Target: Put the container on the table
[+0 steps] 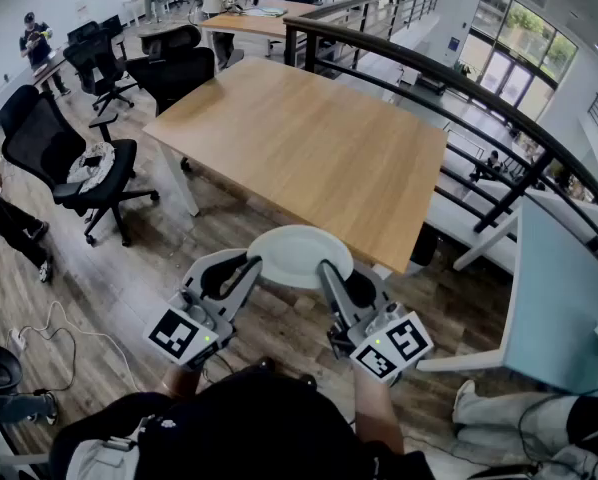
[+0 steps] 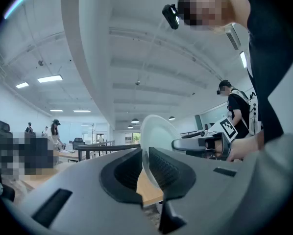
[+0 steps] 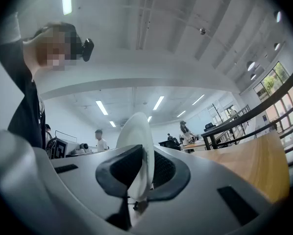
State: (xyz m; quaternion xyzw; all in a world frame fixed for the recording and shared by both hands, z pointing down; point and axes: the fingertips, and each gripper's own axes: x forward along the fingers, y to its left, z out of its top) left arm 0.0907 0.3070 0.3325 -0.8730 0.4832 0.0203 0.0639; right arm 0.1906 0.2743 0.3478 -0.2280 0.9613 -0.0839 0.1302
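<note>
tools [image 1: 247, 265] [image 1: 325, 268] on container [image 1: 297, 253] rim, table [image 1: 309, 148] beyond

The person wore a black top [image 1: 249, 433] whose sleeves stopped short of the forearms, and a small black camera [image 2: 171, 15] sat at the head. The left tool [image 1: 247, 266] and the right tool [image 1: 326, 271] looked alike: smooth pale grey shells, broad behind and narrowing forward, with black ribbed pads [image 2: 166, 169] set in dark rims. Each carried a cube [image 1: 184, 334] faced with black-and-white square markers, where a tiny green light [image 1: 208, 339] glowed.
</note>
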